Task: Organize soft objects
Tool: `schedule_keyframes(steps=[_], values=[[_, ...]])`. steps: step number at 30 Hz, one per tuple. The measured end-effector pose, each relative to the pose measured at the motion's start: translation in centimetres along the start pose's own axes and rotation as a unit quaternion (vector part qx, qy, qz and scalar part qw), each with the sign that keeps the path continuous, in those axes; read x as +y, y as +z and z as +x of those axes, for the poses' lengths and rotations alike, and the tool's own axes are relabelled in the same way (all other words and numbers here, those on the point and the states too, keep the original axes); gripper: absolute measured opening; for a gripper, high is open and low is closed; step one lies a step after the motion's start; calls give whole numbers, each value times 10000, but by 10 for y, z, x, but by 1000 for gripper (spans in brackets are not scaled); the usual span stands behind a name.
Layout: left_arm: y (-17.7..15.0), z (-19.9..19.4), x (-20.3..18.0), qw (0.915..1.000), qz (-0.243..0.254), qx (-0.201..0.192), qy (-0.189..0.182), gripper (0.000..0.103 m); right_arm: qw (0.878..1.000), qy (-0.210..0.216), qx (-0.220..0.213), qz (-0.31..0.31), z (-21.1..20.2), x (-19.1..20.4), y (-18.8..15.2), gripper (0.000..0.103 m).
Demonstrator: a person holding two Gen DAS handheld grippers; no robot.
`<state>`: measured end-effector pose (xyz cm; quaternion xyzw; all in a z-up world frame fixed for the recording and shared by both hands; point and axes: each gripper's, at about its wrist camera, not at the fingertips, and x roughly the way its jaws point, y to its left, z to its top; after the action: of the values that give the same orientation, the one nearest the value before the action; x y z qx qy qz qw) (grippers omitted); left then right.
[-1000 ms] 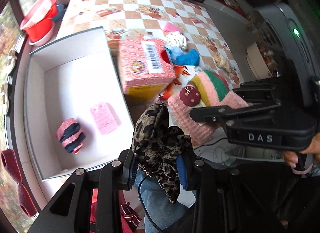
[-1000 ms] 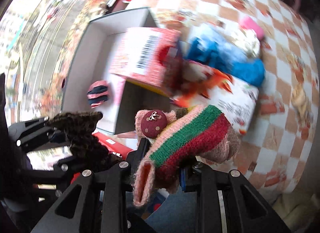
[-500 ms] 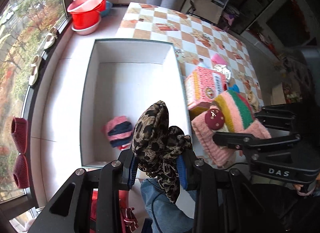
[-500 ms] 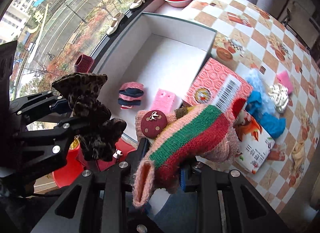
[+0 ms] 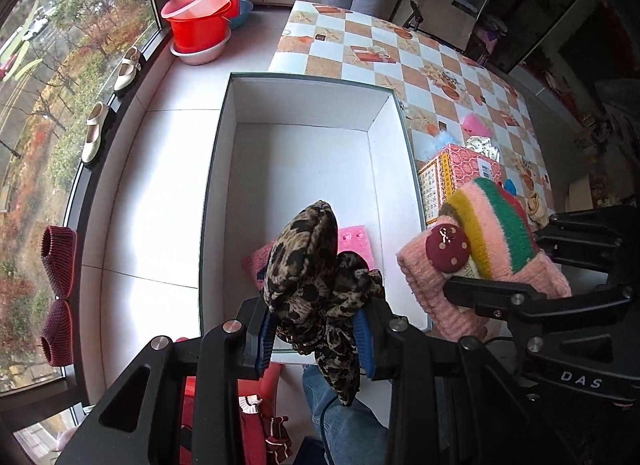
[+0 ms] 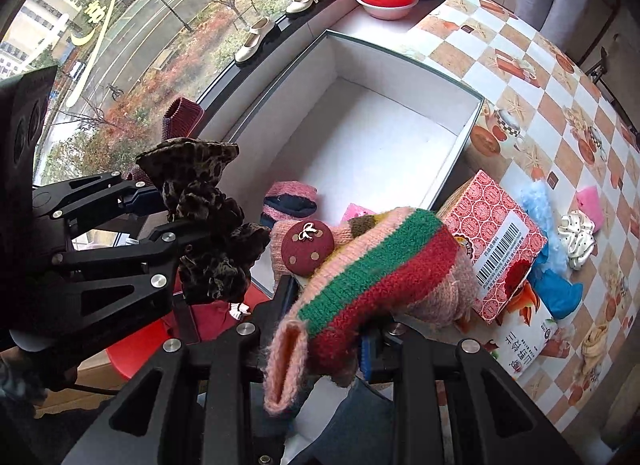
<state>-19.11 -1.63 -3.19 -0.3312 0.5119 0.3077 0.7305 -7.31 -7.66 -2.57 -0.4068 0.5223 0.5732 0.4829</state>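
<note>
Soft things split between box, bench and tongs. White box (image 5: pixel 224 193) beside the checkered bench (image 5: pixel 404 61), holding a striped pink-and-navy knit piece (image 6: pixel 290 201) and a pink sponge (image 5: pixel 354 241). Patterned red carton (image 6: pixel 496 233) just outside its wall. Striped knit glove (image 6: pixel 384 265), button on the cuff, clamped in the right tongs (image 6: pixel 328 341). Leopard-print scrunchie (image 5: pixel 316 277) pinched in the left tongs (image 5: pixel 316 339), over the box's near end.
</note>
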Motion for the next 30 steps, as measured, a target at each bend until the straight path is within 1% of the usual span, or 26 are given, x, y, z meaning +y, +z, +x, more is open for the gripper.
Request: schedule_keyframes(steps=[4,11,18,26,30], values=[[3,6,-1,10000,20,73,54,36,10000,-24,29,-43,2,1,3,28],[7,16,2,9997,-81,240,65,36,9999,-21,54,84,3,-7,11,28],[14,18,5,9995,-187,261,52,36,9999,-10,62,109,3,-8,18,28],[20,24,5,9993,-192,304,71,36,9999,5,30,152,2,-14,29,28],[24,29,8,9989,-304,352,50,36,9998,14,21,176,3,-16,36,28]])
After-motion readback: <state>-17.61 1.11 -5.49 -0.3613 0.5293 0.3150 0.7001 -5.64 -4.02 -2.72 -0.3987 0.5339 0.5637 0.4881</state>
